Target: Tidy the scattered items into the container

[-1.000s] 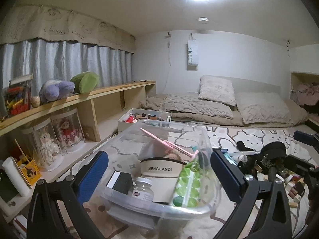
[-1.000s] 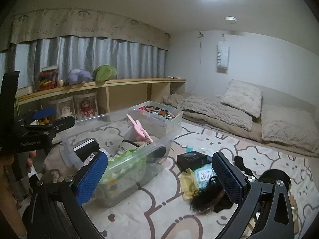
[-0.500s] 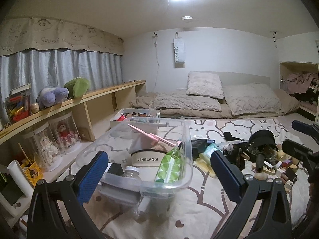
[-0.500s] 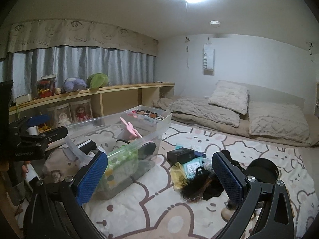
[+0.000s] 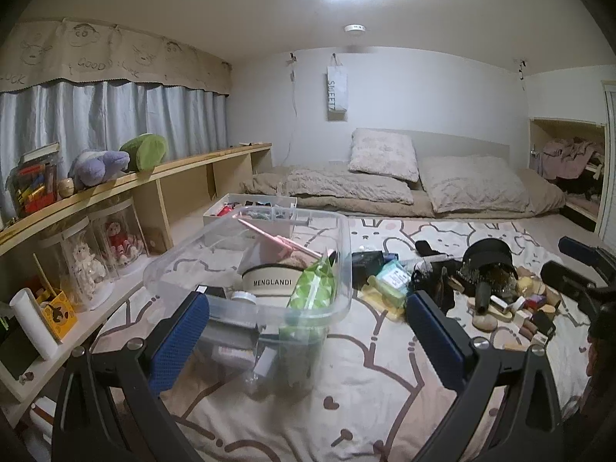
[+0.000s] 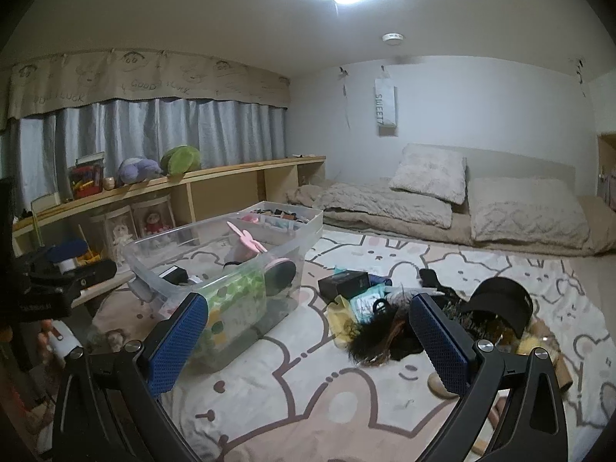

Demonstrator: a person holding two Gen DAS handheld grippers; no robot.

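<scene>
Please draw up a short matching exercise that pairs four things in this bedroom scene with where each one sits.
Things:
1. green plush toy
2. pink hand fan
3. black cap
4. white paper bag lettered SWEET

Places:
A. hanging on the far wall
B. inside the clear plastic container
C. on top of the long wooden shelf
D. on the bunny-print rug, in the scattered pile

Pairs: 1-C, 2-B, 3-D, 4-A
</scene>
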